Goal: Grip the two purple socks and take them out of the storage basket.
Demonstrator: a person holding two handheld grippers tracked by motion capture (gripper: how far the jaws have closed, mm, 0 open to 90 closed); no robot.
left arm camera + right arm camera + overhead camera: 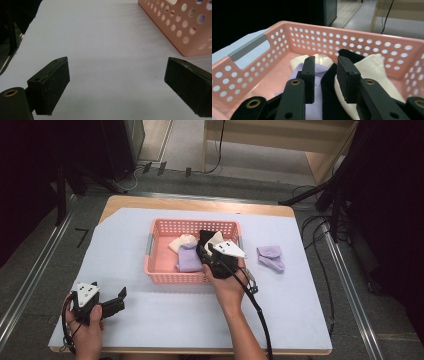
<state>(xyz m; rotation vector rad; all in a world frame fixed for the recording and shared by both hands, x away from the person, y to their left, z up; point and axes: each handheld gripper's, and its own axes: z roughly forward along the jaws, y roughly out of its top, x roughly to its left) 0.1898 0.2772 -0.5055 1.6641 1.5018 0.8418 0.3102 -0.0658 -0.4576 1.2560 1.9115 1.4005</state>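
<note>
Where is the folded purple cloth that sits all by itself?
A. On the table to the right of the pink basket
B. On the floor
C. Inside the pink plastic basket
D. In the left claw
A: in the high view the folded purple cloth lies alone on the pale table cover, just right of the pink plastic basket with holes, with nothing touching it.

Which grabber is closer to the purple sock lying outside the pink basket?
The right one. The right gripper is over the basket, a short way from the purple sock on the table. The left gripper sits near the table's front left corner, across the basket from it.
</note>
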